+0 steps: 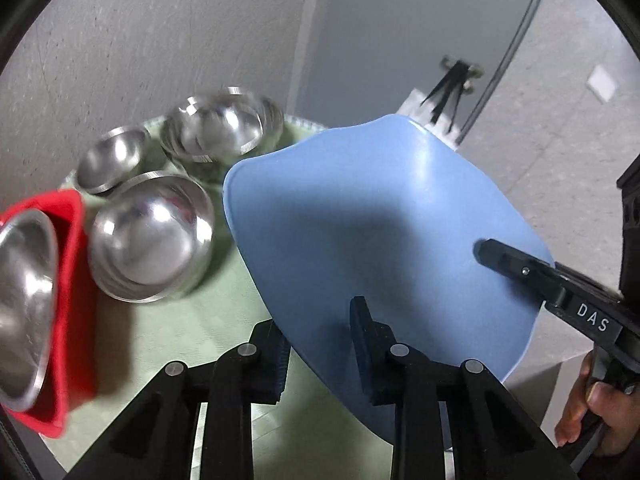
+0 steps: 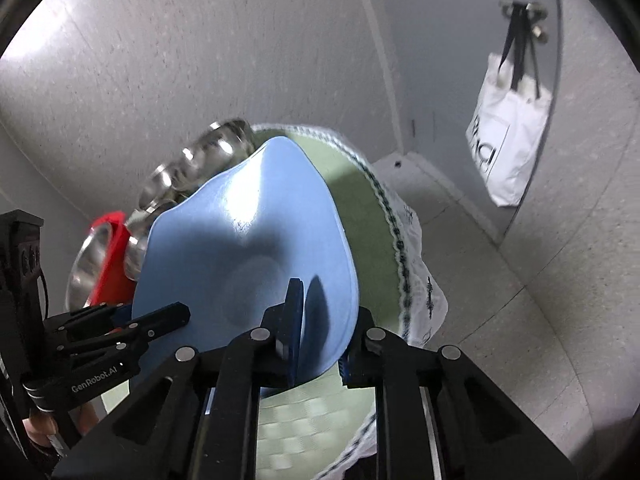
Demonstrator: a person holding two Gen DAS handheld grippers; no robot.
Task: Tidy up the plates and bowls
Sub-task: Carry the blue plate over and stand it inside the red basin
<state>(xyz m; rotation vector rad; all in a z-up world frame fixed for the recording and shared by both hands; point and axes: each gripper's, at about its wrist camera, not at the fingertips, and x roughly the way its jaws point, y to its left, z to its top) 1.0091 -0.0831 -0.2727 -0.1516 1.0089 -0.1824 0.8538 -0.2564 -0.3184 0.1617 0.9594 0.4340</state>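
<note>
Blue plate (image 1: 360, 216) is lifted off the tabletop (image 1: 192, 332), tilted steeply, wavy rim up, held by both grippers at once. Left gripper (image 1: 320, 344) is clamped on the plate's near lower edge: one finger on the concave face, the other behind it. Right gripper (image 2: 320, 340) grips the rim the same way, one blue-padded finger on the face and its mate behind the edge; in the left wrist view it comes in from the right with a fingertip (image 1: 492, 254) pressed on the plate face. Behind and left of the plate, on the green woven mat covering the tabletop: three groups of steel bowls, a near stack (image 1: 152, 236), a small single bowl (image 1: 112, 164) and a far stack (image 1: 220, 132), the last motion-blurred so the count in it is unclear. Left of those sits a red bin (image 1: 68, 280) with another steel bowl (image 1: 24, 292) leaning inside it. The mat has a dark patterned border (image 2: 396, 236), with a white printed cloth (image 2: 424, 280) hanging below the edge. Background: grey speckled walls, and a white tote bag (image 2: 508, 136) hanging from a wall hook (image 2: 524, 12) by dark straps.
</note>
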